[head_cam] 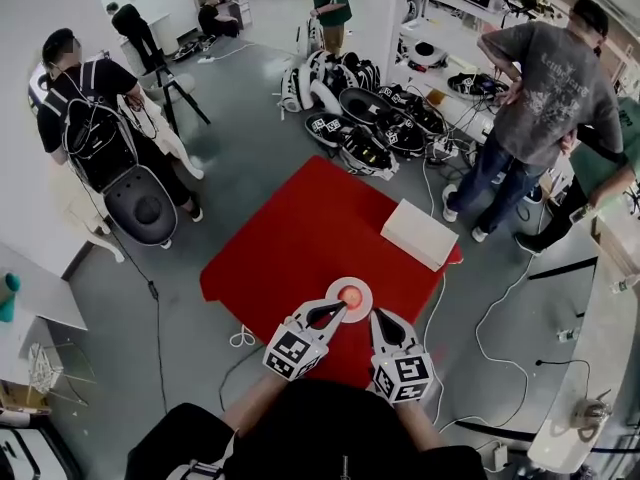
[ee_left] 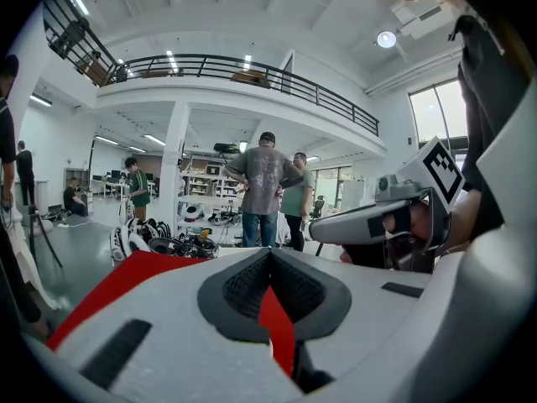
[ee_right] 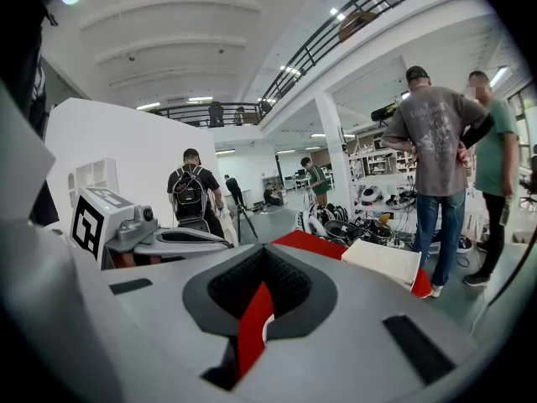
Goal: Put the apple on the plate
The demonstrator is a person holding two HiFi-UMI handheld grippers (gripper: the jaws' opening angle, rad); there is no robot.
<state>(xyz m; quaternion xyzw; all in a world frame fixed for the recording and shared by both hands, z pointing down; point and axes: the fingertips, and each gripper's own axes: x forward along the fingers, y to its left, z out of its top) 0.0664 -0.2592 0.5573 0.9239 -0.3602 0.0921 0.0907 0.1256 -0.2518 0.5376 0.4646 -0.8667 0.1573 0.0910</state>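
A red apple sits on a small white plate near the front edge of the red-covered table in the head view. My left gripper is shut and empty, its tip at the plate's near rim. My right gripper lies just right of the plate, jaws together, holding nothing. In the left gripper view the left gripper has its jaws closed, with only a sliver of red cloth showing between them. The right gripper looks the same in the right gripper view. Neither gripper view shows the apple or the plate.
A white box lies at the table's right edge. Helmets and gear are piled on the floor beyond the table. Several people stand around, two of them close on the right. Cables trail over the floor on the right.
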